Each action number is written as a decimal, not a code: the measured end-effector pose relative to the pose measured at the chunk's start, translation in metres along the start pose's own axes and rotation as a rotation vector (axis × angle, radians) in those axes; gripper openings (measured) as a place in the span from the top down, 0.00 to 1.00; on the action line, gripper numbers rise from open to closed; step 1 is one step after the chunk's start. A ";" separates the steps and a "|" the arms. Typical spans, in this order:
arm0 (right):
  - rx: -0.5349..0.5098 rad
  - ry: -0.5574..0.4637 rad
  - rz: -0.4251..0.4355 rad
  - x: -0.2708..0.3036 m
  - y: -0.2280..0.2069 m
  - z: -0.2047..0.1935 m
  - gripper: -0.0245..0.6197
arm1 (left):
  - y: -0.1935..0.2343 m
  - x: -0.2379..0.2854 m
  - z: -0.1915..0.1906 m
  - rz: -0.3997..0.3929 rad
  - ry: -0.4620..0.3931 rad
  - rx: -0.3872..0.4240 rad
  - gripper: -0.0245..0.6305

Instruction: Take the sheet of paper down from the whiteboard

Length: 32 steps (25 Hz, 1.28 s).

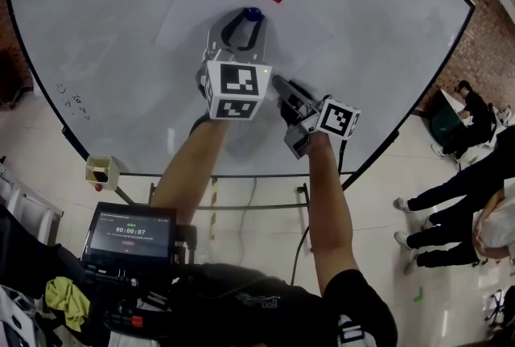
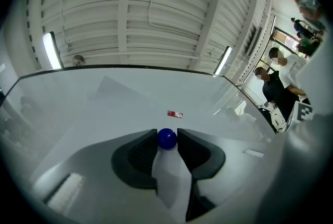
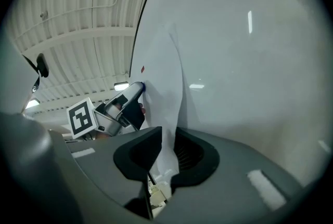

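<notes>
Left gripper [image 1: 243, 27]: we reach upward, jaws closing on the blue magnet [image 2: 167, 139].
Right gripper [image 3: 167, 140]: we tilt it upward, jaws closing, sheet of paper [image 3: 166, 77] between.

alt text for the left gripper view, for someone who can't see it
The left gripper is closing its jaws on a round blue magnet that sits on a sheet of paper on the whiteboard. A small red rectangle lies just beyond it.

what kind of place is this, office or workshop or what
Likely a lab or workshop hall rather than an office: a big whiteboard on a stand, a bare brick wall behind it, and a ribbed ceiling with strip lights.
</notes>
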State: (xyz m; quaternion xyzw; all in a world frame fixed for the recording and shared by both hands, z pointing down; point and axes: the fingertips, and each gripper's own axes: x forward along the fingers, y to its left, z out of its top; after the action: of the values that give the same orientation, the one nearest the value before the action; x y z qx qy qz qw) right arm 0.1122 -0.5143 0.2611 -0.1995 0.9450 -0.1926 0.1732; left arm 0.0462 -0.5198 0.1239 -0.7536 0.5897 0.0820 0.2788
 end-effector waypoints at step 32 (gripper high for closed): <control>0.084 -0.049 -0.036 -0.074 0.036 -0.032 0.94 | -0.009 -0.110 -0.044 0.024 0.157 -0.080 0.78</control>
State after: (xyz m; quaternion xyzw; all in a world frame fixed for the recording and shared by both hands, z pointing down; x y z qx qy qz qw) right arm 0.1520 -0.4419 0.2919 -0.2135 0.9279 -0.2303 0.2009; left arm 0.0141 -0.4486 0.2130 -0.7611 0.6149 0.0493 0.2006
